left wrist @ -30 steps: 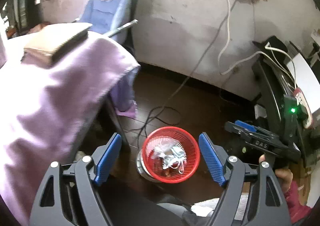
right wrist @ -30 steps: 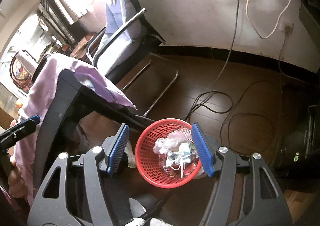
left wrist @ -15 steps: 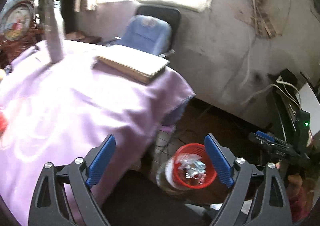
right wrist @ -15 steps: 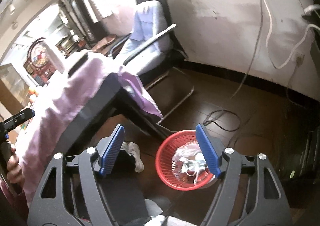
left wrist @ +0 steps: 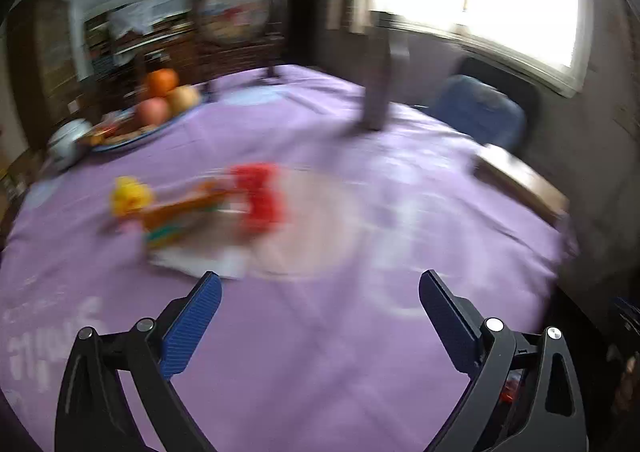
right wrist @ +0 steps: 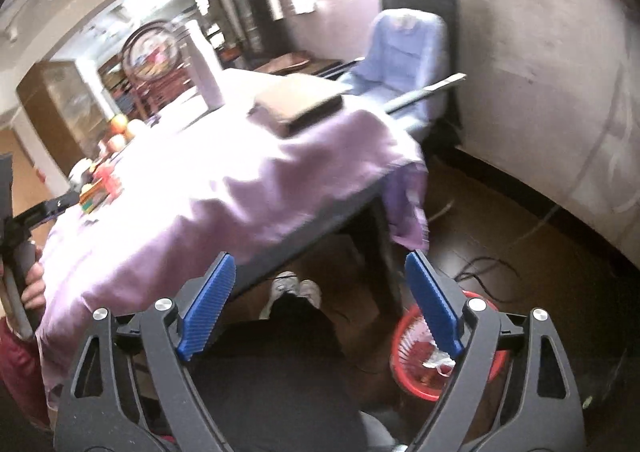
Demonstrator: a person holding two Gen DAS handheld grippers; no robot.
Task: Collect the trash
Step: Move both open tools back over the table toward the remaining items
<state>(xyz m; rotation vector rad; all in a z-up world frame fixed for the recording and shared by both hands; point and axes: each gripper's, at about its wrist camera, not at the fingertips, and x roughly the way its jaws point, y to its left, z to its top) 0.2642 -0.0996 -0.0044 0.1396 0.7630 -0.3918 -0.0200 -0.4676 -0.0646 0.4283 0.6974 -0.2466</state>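
Observation:
My left gripper point(left wrist: 320, 308) hangs over the purple tablecloth point(left wrist: 320, 352), jaws opening wide with nothing between them. Ahead of it, blurred, lie a red wrapper point(left wrist: 260, 196), an orange and green packet point(left wrist: 180, 220), a yellow scrap point(left wrist: 130, 196) and white paper point(left wrist: 200, 262). My right gripper point(right wrist: 320, 292) is near the table's edge, jaws opening and empty. Behind its right finger stands the red mesh basket point(right wrist: 412, 376) on the floor, holding crumpled white trash point(right wrist: 438, 362). The left gripper point(right wrist: 44, 208) and the hand holding it show at the far left of the right wrist view.
A plate of fruit point(left wrist: 160, 104), a brown book point(left wrist: 520, 182) at the table's right edge and a tall pale cylinder point(right wrist: 206, 64) sit on the table. A blue-covered chair point(right wrist: 400, 56) stands by the wall. Cables point(right wrist: 488, 272) trail over the dark floor, and shoes point(right wrist: 296, 288) show under the table.
Both grippers rose from over the red basket and spread wider. The left one swung left onto the tabletop, where the basket is out of its view. The right one now faces the table's edge.

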